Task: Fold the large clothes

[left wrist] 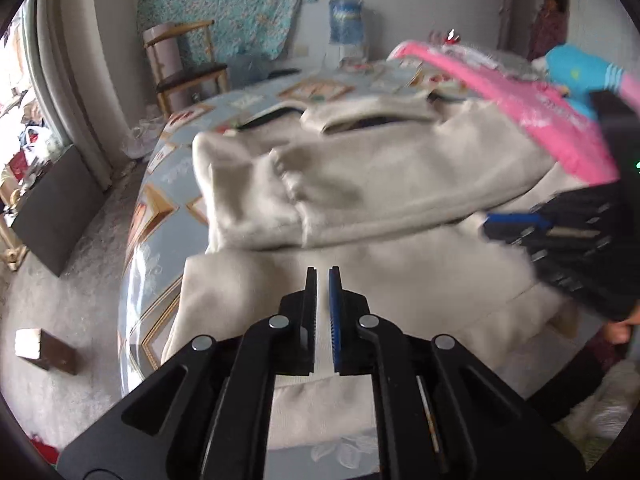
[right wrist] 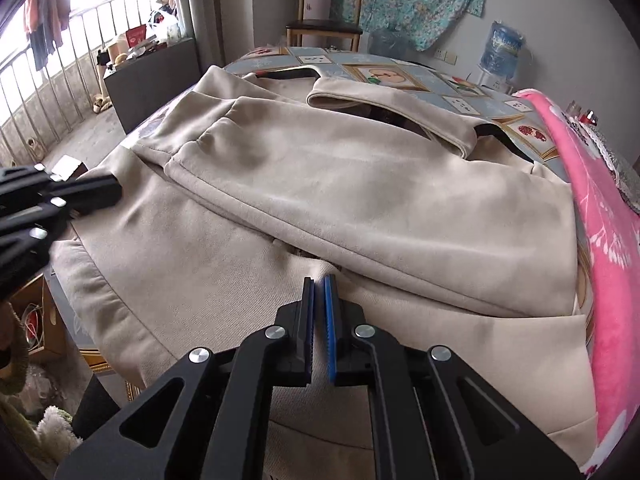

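Both grippers are pinched shut. The left gripper [left wrist: 323,274] looks empty, just hovering over the coat [left wrist: 360,184]. The right gripper [right wrist: 320,282] sits right at a ridge of cloth, can't tell if it's actually nipping any. The beige coat [right wrist: 320,184] lies partly folded across the table [right wrist: 460,92], pink blanket [right wrist: 600,240] beside it. A cardboard box [right wrist: 48,320] under the table holds some red-and-white stuff, too small to make out.

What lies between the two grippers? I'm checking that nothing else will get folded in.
Only beige coat fabric spans from the left gripper to the right gripper, seen in the right wrist view.
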A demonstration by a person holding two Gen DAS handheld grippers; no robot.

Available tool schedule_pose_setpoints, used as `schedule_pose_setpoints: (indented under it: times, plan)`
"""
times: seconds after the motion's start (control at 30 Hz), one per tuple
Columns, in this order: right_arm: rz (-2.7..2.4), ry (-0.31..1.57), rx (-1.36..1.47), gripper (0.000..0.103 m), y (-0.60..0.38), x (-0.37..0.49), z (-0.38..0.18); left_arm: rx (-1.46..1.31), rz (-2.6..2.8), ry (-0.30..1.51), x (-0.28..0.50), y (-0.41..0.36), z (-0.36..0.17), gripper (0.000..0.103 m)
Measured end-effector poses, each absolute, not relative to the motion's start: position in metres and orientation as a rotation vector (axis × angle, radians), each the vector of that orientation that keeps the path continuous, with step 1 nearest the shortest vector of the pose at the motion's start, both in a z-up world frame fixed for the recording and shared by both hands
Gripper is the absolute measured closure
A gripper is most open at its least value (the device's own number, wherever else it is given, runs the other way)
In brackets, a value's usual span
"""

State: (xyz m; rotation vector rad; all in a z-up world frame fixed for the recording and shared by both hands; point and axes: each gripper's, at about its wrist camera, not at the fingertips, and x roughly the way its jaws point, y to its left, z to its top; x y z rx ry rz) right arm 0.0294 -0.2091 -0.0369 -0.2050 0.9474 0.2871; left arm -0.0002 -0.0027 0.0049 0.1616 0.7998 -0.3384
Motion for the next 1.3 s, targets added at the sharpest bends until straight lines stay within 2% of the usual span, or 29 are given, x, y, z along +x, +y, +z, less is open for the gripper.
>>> schedule_pose_setpoints:
  times: [0.1,0.23,0.37,0.47,0.5,0.53,0.57,0.77,0.8,0.83,0.87,1.03,1.2,1.3]
  plan:
    - [0.281,0.936,-0.198,0.098,-0.208,0.03,-0.039,0.114,-0.472,0.837,0.0,-0.019,0.006,0.096]
    - [0.282,0.933,-0.148,0.098,-0.214,0.031,-0.038,0.193,-0.444,0.948,0.013,-0.045,-0.031,0.096]
    - [0.318,0.943,0.002,0.098,-0.244,0.025,-0.024,0.135,-0.435,0.952,0.018,-0.038,-0.033,0.096]
    - [0.186,0.915,0.035,0.091,-0.29,0.016,-0.008,0.133,-0.429,0.948,0.017,-0.038,-0.035,0.096]
    - [0.119,0.92,0.037,0.084,-0.309,0.014,-0.005,0.136,-0.428,0.947,0.016,-0.037,-0.034,0.096]
    - [0.062,0.925,0.042,0.072,-0.326,0.014,-0.004,0.14,-0.427,0.946,0.016,-0.038,-0.034,0.096]
    - [0.014,0.929,0.051,0.068,-0.342,0.013,-0.004,0.143,-0.426,0.946,0.016,-0.038,-0.034,0.096]
    - [-0.062,1.026,0.168,0.067,-0.406,0.022,-0.027,0.143,-0.425,0.944,0.017,-0.039,-0.034,0.096]
    - [-0.064,1.019,0.145,0.069,-0.404,0.022,-0.026,0.147,-0.425,0.944,0.016,-0.039,-0.034,0.096]
    - [-0.076,1.008,0.11,0.09,-0.399,0.023,-0.024,0.151,-0.423,0.942,0.016,-0.04,-0.034,0.096]
    - [-0.088,0.993,0.058,0.1,-0.393,0.022,-0.022,0.158,-0.421,0.941,0.016,-0.04,-0.034,0.096]
    - [-0.144,0.874,-0.087,0.101,-0.372,0.008,0.003,0.171,-0.415,0.938,0.015,-0.042,-0.034,0.096]
    - [-0.18,0.939,0.03,0.1,-0.402,0.021,-0.012,0.169,-0.417,0.939,0.015,-0.042,-0.034,0.096]
    - [-0.094,0.889,0.048,0.1,-0.394,0.008,0.01,0.173,-0.413,0.942,0.014,-0.043,-0.034,0.096]
